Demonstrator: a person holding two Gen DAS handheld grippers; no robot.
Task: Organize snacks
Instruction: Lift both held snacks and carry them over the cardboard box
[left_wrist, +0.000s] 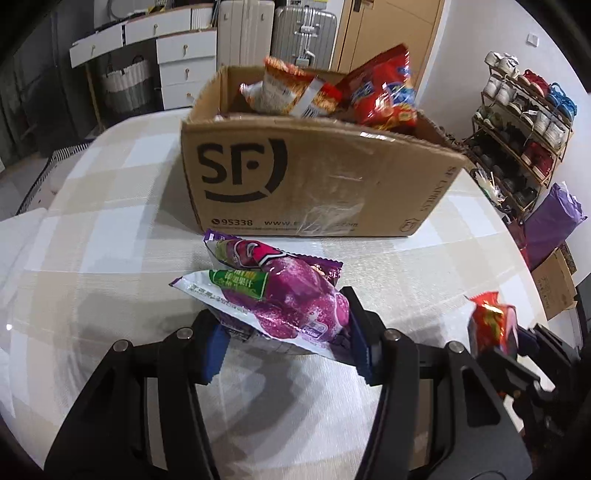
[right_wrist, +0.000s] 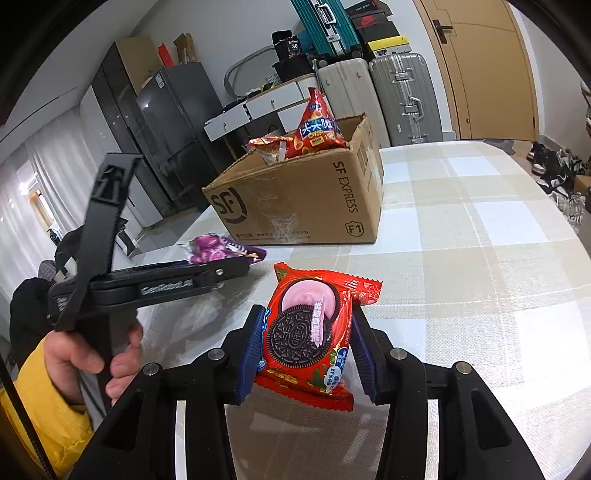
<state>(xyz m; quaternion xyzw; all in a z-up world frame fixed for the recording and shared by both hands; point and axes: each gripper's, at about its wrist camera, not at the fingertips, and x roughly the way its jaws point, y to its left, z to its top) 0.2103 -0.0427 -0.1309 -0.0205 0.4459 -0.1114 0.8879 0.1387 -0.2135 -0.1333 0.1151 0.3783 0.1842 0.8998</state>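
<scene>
An open cardboard box (left_wrist: 314, 177) marked SF stands on the checked tablecloth, with a red chip bag (left_wrist: 384, 92) and an orange bag (left_wrist: 288, 88) sticking out of it. In front of it, my left gripper (left_wrist: 288, 350) is shut on a purple snack packet (left_wrist: 291, 295), its blue pads pressing both sides. My right gripper (right_wrist: 308, 354) is shut on a red Oreo packet (right_wrist: 306, 332), held just above the cloth. In the right wrist view the box (right_wrist: 303, 206) is ahead, and the left gripper (right_wrist: 236, 266) with the purple packet (right_wrist: 210, 251) is to the left, held by a hand (right_wrist: 81, 354) in a yellow sleeve.
The tablecloth (right_wrist: 480, 258) stretches bare to the right of the box. A shoe rack (left_wrist: 517, 129) and a purple bag (left_wrist: 550, 221) stand beyond the table's right edge. Suitcases (right_wrist: 402, 99) and white drawers (left_wrist: 184, 66) line the back wall.
</scene>
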